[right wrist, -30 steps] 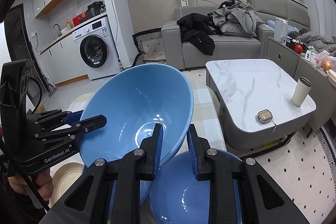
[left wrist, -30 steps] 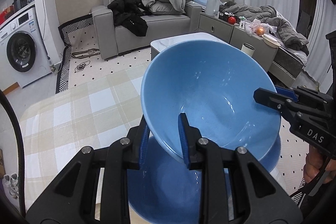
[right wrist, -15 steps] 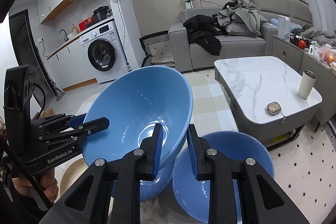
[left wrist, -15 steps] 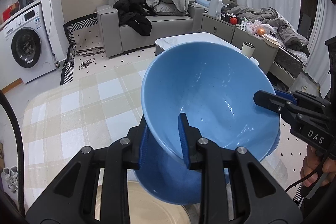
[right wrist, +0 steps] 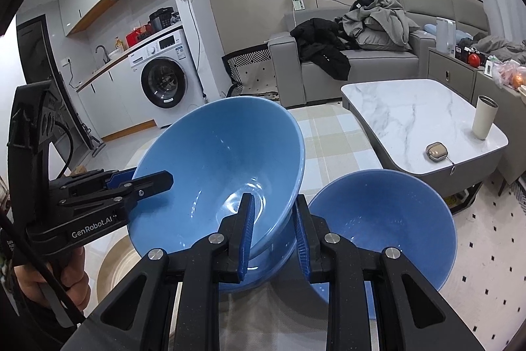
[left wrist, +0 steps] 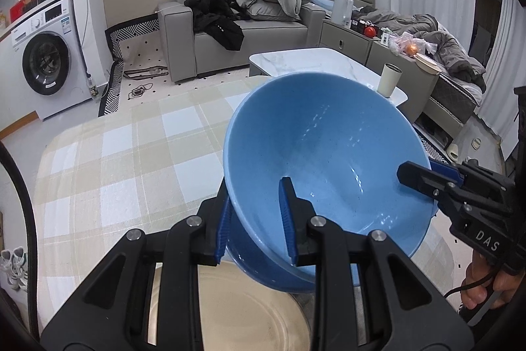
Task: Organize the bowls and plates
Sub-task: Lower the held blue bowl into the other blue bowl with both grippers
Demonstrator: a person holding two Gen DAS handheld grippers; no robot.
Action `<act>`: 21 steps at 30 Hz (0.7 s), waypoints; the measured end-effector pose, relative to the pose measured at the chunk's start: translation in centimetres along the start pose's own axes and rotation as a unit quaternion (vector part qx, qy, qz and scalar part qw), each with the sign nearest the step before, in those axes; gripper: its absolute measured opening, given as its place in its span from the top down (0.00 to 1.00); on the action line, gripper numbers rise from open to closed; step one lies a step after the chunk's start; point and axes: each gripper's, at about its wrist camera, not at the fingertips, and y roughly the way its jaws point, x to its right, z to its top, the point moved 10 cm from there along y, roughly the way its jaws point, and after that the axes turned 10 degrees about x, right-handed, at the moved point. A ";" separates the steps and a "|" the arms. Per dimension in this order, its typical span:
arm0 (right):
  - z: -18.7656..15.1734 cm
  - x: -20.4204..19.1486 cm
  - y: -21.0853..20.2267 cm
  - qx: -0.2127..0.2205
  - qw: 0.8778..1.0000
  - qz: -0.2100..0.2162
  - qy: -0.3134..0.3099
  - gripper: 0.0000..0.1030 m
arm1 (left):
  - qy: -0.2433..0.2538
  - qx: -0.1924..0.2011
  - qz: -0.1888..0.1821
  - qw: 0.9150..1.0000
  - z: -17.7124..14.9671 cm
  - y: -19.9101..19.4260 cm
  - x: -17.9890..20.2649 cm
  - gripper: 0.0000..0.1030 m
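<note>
Above the beige plate [left wrist: 236,311], left gripper [left wrist: 254,221] and right gripper [right wrist: 274,231] clamp the tilted blue bowl [left wrist: 322,166].

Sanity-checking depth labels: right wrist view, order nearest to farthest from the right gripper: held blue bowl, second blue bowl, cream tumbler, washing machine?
1. Tilted blue bowl, clamped in the right gripper, left of centre.
2. Second blue bowl, lower right, beside the gripper.
3. Cream tumbler on the marble coffee table, right.
4. White front-loading washing machine, far back left.
</note>
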 end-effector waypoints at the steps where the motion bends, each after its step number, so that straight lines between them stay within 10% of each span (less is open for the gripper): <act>1: -0.1 -0.1 0.0 0.001 1.000 0.001 0.001 0.76 | -0.002 0.001 0.001 1.000 -0.3 -0.2 -0.2 0.78; 21: -3.1 -1.2 1.0 -0.005 1.000 0.026 -0.013 0.76 | -0.009 -0.032 0.038 0.999 -4.1 2.4 -2.2 0.78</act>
